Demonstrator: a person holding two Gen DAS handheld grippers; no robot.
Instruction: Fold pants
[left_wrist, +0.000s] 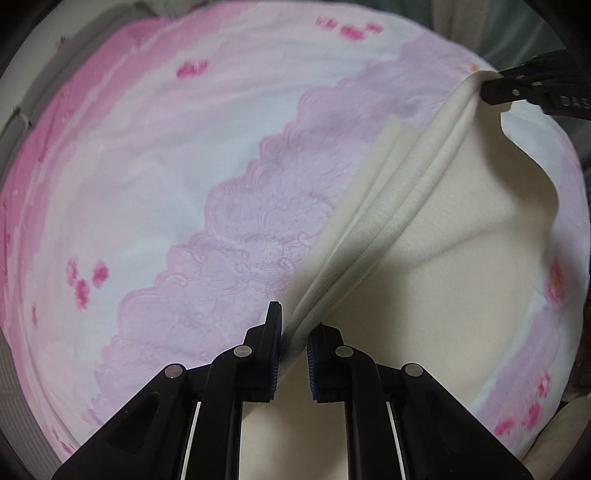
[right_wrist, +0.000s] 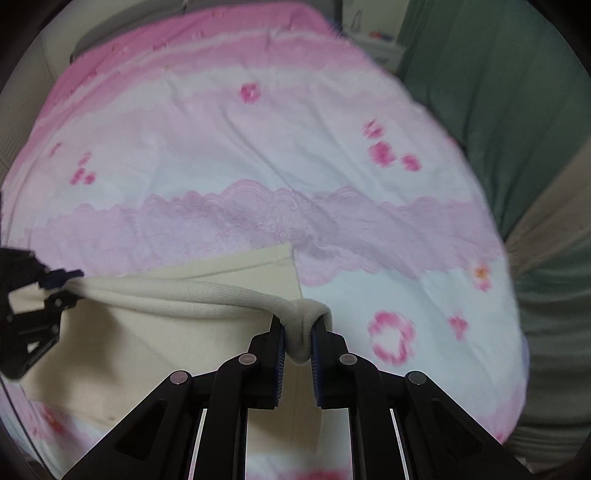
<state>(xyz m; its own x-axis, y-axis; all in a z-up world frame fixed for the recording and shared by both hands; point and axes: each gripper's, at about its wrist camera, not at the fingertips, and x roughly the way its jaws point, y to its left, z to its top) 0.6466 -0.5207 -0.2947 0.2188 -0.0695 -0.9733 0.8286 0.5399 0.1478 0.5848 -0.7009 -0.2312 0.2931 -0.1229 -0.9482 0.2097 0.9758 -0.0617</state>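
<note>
Pink and white bedding (right_wrist: 207, 133) covers nearly everything in both wrist views: a sheet printed with small magenta flowers and crossed by a scalloped band of lilac lace (right_wrist: 258, 214) that runs from left to right. At the far left edge of the right wrist view a pale, ribbed strip of wall or bed frame shows beyond the sheet, too blurred to name. On the near left, the left gripper (right_wrist: 62, 284) reaches in from the side, its jaws pressed together on one end of the cream pants (right_wrist: 122, 343). The cloth edge between the two grippers is drawn into a taut bunched ridge, while the rest of the garment hangs and lies below it on the sheet, one flat corner reaching the lace band. In the middle near foreground the right gripper (right_wrist: 298, 332) pinches the other end of that ridge, cream fabric squeezed between its pads. To the right, past the sheet's edge, dark green fabric (right_wrist: 491, 103) fills the far corner, with a beige strip crossing it lower down.

From the left wrist view the left gripper (left_wrist: 295, 332) clamps a stack of cream folds, and the pants (left_wrist: 436, 280) stretch away to the right gripper (left_wrist: 495, 86) at the far right.
</note>
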